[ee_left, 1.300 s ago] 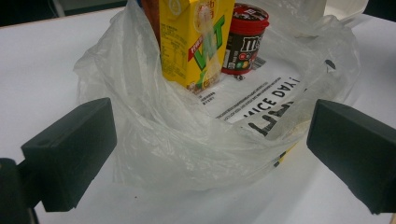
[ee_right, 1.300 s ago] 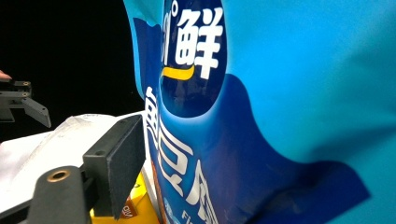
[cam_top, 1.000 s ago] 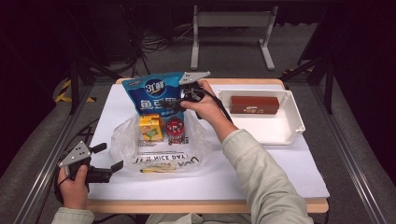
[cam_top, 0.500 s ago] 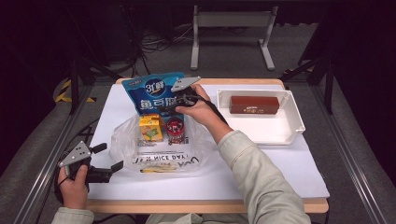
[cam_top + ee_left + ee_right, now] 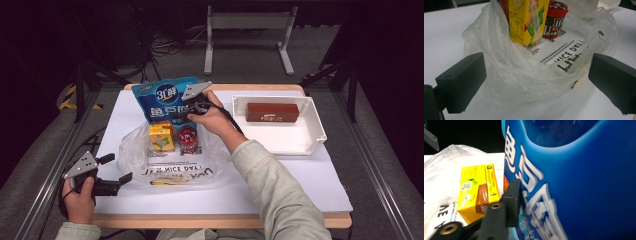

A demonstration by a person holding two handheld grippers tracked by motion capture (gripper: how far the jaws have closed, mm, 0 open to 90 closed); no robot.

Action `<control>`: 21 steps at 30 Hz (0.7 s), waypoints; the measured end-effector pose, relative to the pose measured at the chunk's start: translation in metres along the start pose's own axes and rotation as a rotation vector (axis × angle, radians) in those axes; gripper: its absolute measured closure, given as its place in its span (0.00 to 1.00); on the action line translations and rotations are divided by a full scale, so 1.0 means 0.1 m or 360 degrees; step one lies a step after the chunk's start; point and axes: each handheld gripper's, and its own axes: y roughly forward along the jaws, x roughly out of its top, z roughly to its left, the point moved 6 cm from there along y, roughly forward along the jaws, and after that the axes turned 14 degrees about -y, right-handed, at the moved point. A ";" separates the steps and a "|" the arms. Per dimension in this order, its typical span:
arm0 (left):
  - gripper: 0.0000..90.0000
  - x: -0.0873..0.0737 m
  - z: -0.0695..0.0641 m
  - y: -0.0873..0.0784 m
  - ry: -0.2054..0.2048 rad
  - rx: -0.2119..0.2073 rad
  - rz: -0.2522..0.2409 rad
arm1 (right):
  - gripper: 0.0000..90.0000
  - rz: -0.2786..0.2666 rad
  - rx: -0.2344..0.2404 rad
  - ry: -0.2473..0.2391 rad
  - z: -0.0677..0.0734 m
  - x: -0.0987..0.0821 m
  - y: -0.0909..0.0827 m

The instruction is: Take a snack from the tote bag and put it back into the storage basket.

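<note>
At upper centre of the high view, the right gripper (image 5: 186, 111) has just been closing its jaws on the blue snack bag (image 5: 162, 97). The left gripper (image 5: 114, 169), lower left, gapes wide before the clear plastic bag (image 5: 131, 150).

White tray (image 5: 310, 145) at table's right side, brown box (image 5: 271, 112) lying inside along far wall.

We see the white table (image 5: 310, 185) brightly and evenly lit from above, with dark surroundings and only faint shadows. The plastic bag (image 5: 524, 82) shows soft glare. In the right gripper view, the blue bag (image 5: 579, 185) looms blurred, too close for focus.
</note>
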 end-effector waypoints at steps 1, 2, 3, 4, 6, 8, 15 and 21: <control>0.02 0.00 0.00 0.00 0.0000 -0.0001 0.0000 | 0.68 0.0005 0.0001 -0.0003 0.00 0.00 -0.01; 0.02 0.00 0.00 0.00 0.0000 0.0000 0.0001 | 0.70 0.0011 0.0001 -0.0009 0.00 0.00 -0.01; 0.02 0.00 0.00 0.00 0.0000 -0.0001 0.0001 | 0.72 0.0014 -0.0001 -0.0005 0.00 0.00 -0.02; 0.02 0.00 0.00 0.00 -0.0001 0.0000 0.0001 | 0.75 0.0019 0.0000 0.0000 0.01 0.01 -0.02; 0.02 0.00 0.00 0.00 0.0000 0.0001 0.0001 | 0.78 0.0026 0.0009 0.0014 0.01 0.02 -0.03; 0.02 0.00 0.00 0.00 0.0001 0.0001 0.0001 | 0.80 0.0032 0.0016 0.0031 0.01 0.02 -0.05; 0.02 0.00 0.00 0.01 -0.0003 -0.0004 -0.0002 | 0.84 -0.0001 -0.0005 0.0042 -0.02 0.11 -0.12; 0.02 0.00 0.00 0.02 0.0003 -0.0004 0.0001 | 0.85 -0.0028 -0.0009 0.0035 -0.05 0.27 -0.26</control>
